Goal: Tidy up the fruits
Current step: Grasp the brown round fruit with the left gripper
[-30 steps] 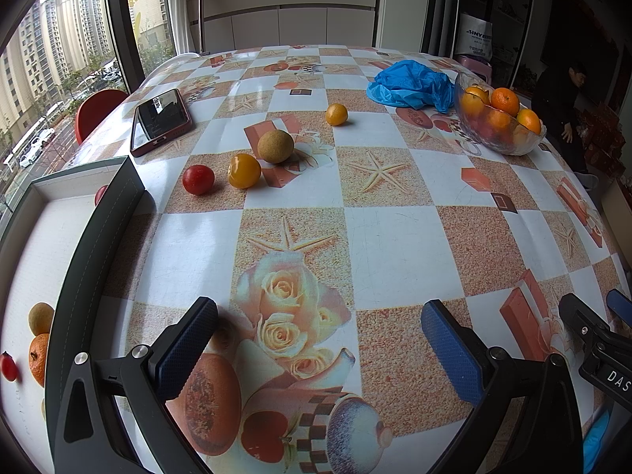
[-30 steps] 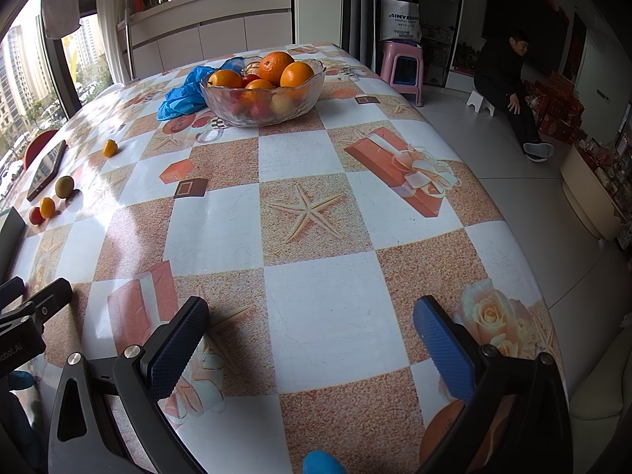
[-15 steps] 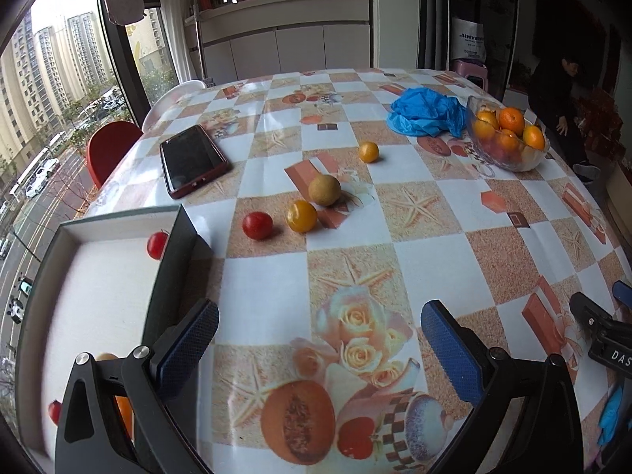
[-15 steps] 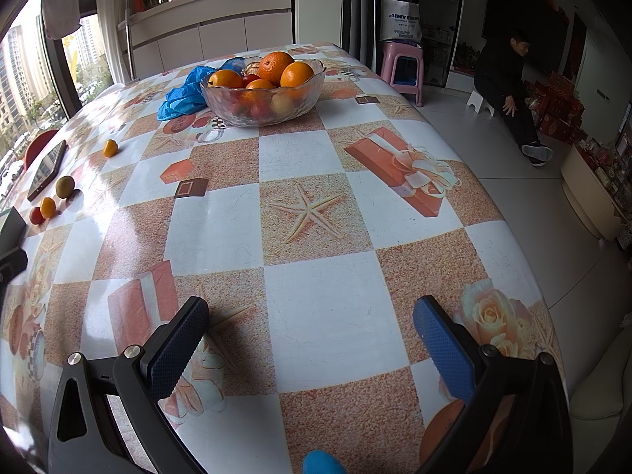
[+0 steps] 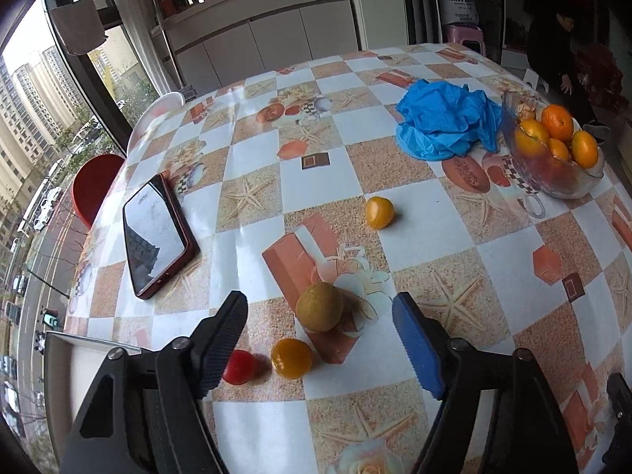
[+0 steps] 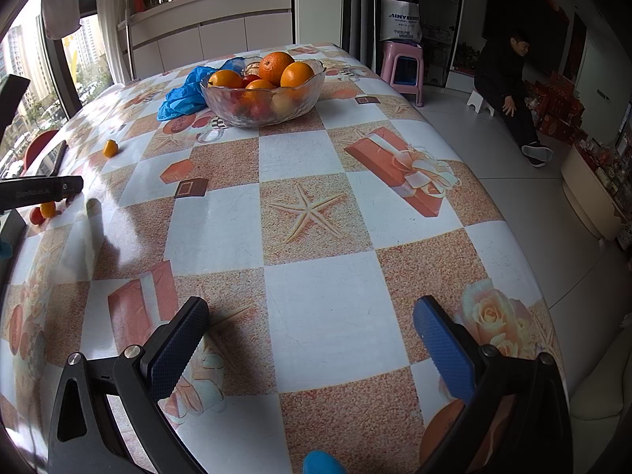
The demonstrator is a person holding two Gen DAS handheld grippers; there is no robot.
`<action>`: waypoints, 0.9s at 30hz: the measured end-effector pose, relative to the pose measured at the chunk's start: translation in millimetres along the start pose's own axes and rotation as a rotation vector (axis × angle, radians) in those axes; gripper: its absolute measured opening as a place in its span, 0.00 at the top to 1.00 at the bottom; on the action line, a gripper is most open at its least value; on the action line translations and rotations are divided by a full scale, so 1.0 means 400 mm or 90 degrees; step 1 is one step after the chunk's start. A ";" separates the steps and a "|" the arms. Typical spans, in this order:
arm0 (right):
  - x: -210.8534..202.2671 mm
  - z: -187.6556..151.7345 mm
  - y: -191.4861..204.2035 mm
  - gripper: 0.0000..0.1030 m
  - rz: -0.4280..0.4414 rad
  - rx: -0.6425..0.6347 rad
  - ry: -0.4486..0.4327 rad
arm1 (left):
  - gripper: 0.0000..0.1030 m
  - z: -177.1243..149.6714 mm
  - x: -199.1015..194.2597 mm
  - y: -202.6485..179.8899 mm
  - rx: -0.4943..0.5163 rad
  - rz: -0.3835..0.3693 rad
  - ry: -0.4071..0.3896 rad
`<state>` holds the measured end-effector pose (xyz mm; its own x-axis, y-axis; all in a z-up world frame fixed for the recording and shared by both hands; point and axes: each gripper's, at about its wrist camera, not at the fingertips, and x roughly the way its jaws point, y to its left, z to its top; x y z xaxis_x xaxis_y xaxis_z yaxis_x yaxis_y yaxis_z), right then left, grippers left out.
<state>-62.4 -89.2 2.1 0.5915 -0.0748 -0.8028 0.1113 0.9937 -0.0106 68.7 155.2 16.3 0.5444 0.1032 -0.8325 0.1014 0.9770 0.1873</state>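
A brown-green kiwi [image 5: 320,311] lies on the patterned table, in the gap of my left gripper [image 5: 318,314]. Its jaws are closing; the pads stand clear of the kiwi on both sides. Just nearer sit a yellow-orange fruit [image 5: 291,358] and a red cherry tomato [image 5: 239,367], the tomato partly behind the left finger. A small orange [image 5: 379,212] lies farther off. A glass bowl [image 5: 553,185] of oranges stands at the right. My right gripper [image 6: 312,331] hangs open over bare tablecloth, nothing between its fingers; the bowl [image 6: 262,112] is far ahead of it.
A white tray's corner [image 5: 63,359] shows at the lower left. A red-cased phone [image 5: 156,233] lies left of the fruit, and a crumpled blue bag [image 5: 442,118] beside the bowl. A person [image 6: 509,79] sits beyond the table's right edge, near a pink stool [image 6: 403,67].
My left gripper has swung forward to the loose fruits, so the kiwi now sits between its fingers, and its jaws have narrowed. The tray has slid off to the lower left. The right gripper is still.
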 end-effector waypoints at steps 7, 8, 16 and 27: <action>0.000 0.000 0.000 0.00 0.000 0.000 0.000 | 0.66 0.007 0.032 0.019 -0.051 -0.073 0.014; 0.000 0.000 0.000 0.00 0.000 0.000 0.000 | 0.73 0.007 0.031 0.014 -0.048 -0.082 0.013; 0.001 0.000 0.000 0.00 0.000 0.000 0.000 | 0.73 -0.071 -0.050 0.001 -0.057 -0.118 -0.029; -0.002 0.024 0.257 0.03 0.125 -0.131 0.052 | 0.73 -0.353 -0.181 0.052 -0.118 -0.095 -0.048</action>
<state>-43.6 12.2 7.3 0.5185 0.1189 -0.8468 -0.1675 0.9852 0.0358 -86.2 194.4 6.6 0.5957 -0.0525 -0.8015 0.0341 0.9986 -0.0401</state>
